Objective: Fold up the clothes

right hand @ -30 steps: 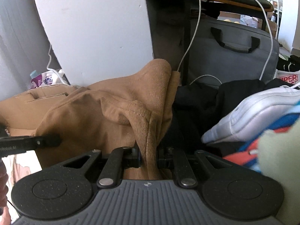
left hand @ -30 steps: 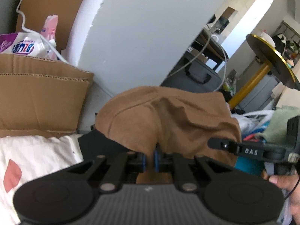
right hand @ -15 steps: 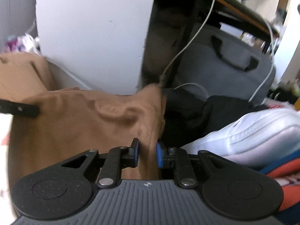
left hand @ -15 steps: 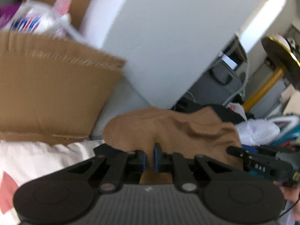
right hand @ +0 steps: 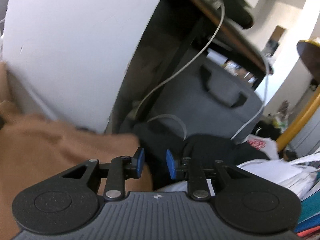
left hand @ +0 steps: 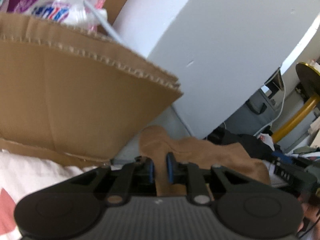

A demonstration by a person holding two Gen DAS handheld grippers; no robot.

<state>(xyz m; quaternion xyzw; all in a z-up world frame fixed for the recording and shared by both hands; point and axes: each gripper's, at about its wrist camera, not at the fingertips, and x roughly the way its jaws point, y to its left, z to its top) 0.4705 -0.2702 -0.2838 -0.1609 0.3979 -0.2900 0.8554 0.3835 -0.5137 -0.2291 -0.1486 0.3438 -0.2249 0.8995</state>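
Observation:
A brown garment (left hand: 200, 150) lies low and rumpled ahead of my left gripper (left hand: 160, 167). A fold of it runs between the blue pads, and the jaws are shut on it. In the right wrist view the same brown garment (right hand: 60, 146) spreads out to the left, blurred by motion. My right gripper (right hand: 154, 163) is open, its blue pads (right hand: 140, 161) apart with no cloth between them; the garment's edge sits just left of the left pad. Dark clothing shows through the gap.
A cardboard box (left hand: 80, 104) and a white board (left hand: 210, 50) stand close ahead on the left. A grey bag (right hand: 200, 104), white cables (right hand: 190, 60) and a pile of white clothes (right hand: 270, 172) fill the right. White bedding (left hand: 30, 176) lies at lower left.
Both grippers have carried the brown garment down and forward, so it lies lower and flatter. The right gripper has opened and let go of the cloth. The left still pinches it.

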